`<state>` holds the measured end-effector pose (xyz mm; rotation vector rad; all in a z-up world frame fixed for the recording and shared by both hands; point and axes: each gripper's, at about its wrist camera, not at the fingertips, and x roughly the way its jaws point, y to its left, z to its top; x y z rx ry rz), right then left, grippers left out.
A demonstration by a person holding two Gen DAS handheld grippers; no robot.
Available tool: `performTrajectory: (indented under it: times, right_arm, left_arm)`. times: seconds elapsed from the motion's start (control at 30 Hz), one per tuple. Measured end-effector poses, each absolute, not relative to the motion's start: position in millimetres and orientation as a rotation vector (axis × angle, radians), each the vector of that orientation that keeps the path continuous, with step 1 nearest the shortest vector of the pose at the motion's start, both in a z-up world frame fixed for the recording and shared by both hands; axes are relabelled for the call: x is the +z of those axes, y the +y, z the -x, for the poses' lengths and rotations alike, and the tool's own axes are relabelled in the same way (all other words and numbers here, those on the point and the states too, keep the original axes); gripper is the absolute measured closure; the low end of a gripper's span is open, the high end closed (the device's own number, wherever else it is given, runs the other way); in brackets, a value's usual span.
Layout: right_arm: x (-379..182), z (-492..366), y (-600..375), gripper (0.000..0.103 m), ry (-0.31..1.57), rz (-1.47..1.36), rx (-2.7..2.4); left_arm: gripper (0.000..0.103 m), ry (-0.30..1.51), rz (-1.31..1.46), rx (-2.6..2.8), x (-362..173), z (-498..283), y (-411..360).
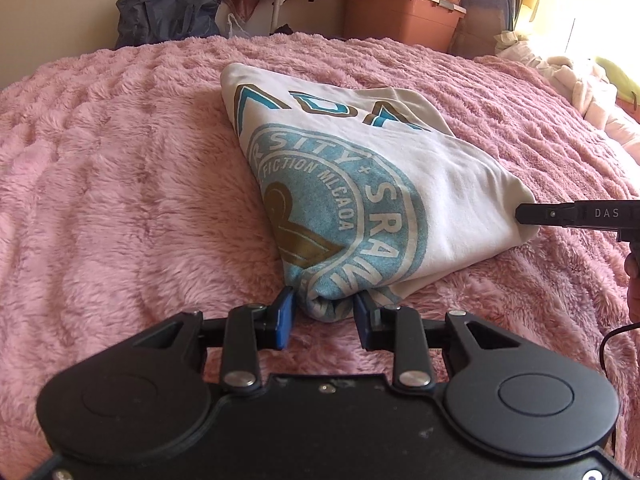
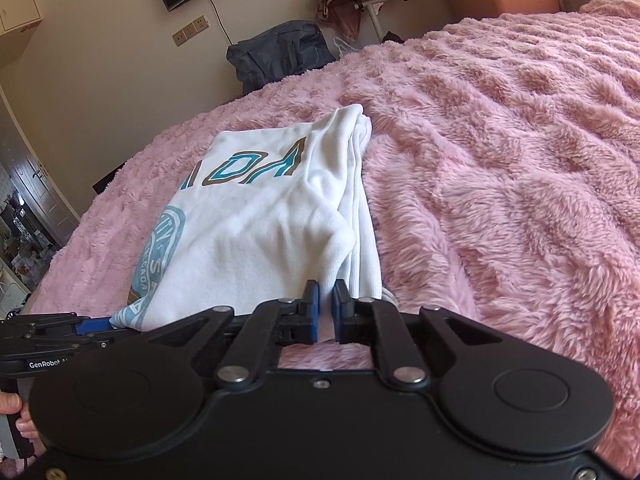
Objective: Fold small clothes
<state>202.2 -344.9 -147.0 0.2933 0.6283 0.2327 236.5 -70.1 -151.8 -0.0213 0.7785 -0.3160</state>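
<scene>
The folded white shirt [image 1: 360, 184] lies on my pink blanket [image 1: 120, 200]. My right gripper [image 2: 326, 308] is pinched tight on its near edge; my left gripper [image 1: 324, 312] straddles the printed corner (pad contact unclear), jaws half spread.

White folded shirt [image 1: 460, 184] bearing a teal round seal with white lettering and a gold-brown figure; teal letters outlined brown beyond the seal. Pink shaggy blanket [image 1: 120, 200] beneath the shirt. Both grippers black with blue pads [image 1: 285, 312].
</scene>
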Motion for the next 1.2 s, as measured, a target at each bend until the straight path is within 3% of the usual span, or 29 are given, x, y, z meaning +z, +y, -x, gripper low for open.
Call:
performTrajectory:
  times: [0.03,0.07,0.17,0.33,0.53,0.7,0.8,0.97,1.2]
  right_arm:
    - [-147.0,-202.0,-345.5,0.096,0.629,-0.292,0.229]
    - [-146.2,-201.7,-345.3,0.097,0.627,-0.292,0.218]
    - [-131.0,-197.8,-347.1,0.098,0.577,-0.282,0.187]
    - [-98.4,-197.4,-355.3,0.099,0.515,-0.233,0.178]
    - [-164.2,-210.9,-356.4,0.1,0.673,-0.255,0.162]
    - [-161.7,-212.3,-363.0,0.098,0.669,-0.269,0.179]
    - [-146.3,-204.2,-363.7,0.078,0.642,-0.252,0.164]
    - [-100.7,-202.7,-362.3,0.077,0.507,-0.213,0.14]
    - [-80.2,-291.7,-326.4,0.076,0.443,-0.085,0.303]
  left_arm:
    - [0.086,0.786,0.031,-0.31,-151.3,-237.1,-70.1]
    - [0.091,0.792,0.031,-0.31,-148.5,-237.9,-71.9]
    - [0.095,0.775,-0.057,-0.325,-131.1,-231.6,-87.7]
    - [0.095,0.819,-0.212,-0.308,-131.6,-233.6,-111.8]
    - [0.095,0.887,-0.337,-0.288,-164.0,-238.9,-123.2]
    - [0.093,0.869,-0.213,-0.329,-142.2,-230.3,-100.9]
    - [0.091,0.814,-0.125,-0.353,-111.8,-221.2,-81.0]
    - [0.086,0.726,0.122,-0.427,-77.3,-231.9,-58.1]
    - [0.086,0.787,0.23,-0.457,-107.6,-270.2,-78.4]
